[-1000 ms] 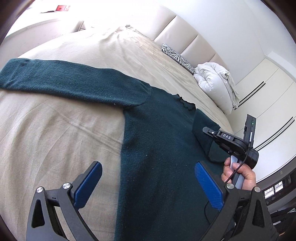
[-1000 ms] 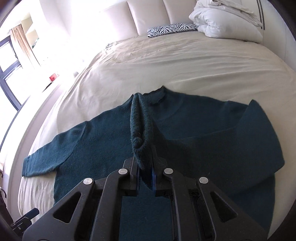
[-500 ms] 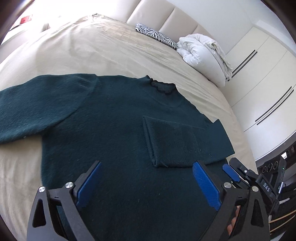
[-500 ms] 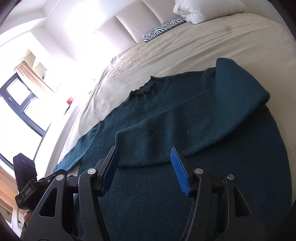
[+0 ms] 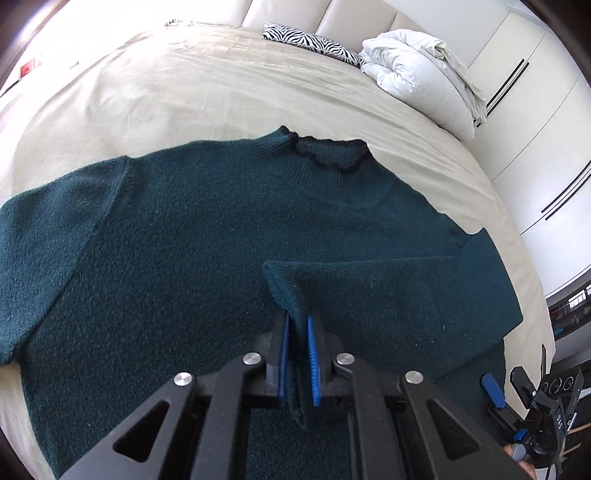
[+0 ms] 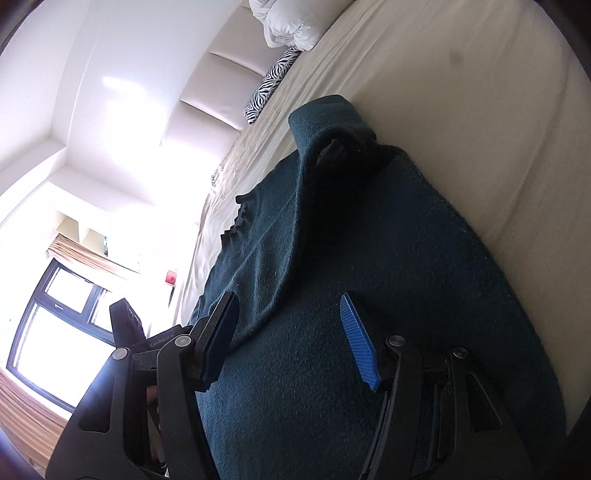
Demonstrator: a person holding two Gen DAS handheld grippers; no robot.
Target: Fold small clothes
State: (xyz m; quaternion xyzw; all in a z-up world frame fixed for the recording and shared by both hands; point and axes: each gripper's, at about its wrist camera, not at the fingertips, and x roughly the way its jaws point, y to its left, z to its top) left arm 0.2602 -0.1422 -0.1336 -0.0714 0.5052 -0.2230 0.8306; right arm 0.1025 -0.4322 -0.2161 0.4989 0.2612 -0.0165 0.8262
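A dark teal knit sweater lies flat on the beige bed, collar towards the headboard. Its right sleeve is folded across the chest. My left gripper is shut on the cuff end of that folded sleeve. In the right wrist view the sweater fills the middle, with the folded shoulder bunched at the far end. My right gripper is open and empty, low over the sweater's right side. It also shows in the left wrist view at the bottom right.
The bed sheet stretches to a padded headboard. A zebra-print pillow and a bundled white duvet lie at the head. White wardrobe doors stand on the right. A window is on the left.
My left gripper moved in and shut on the folded sleeve's cuff. My right gripper, which let go of the sleeve earlier, stayed open and swung to the sweater's right side, tilted.
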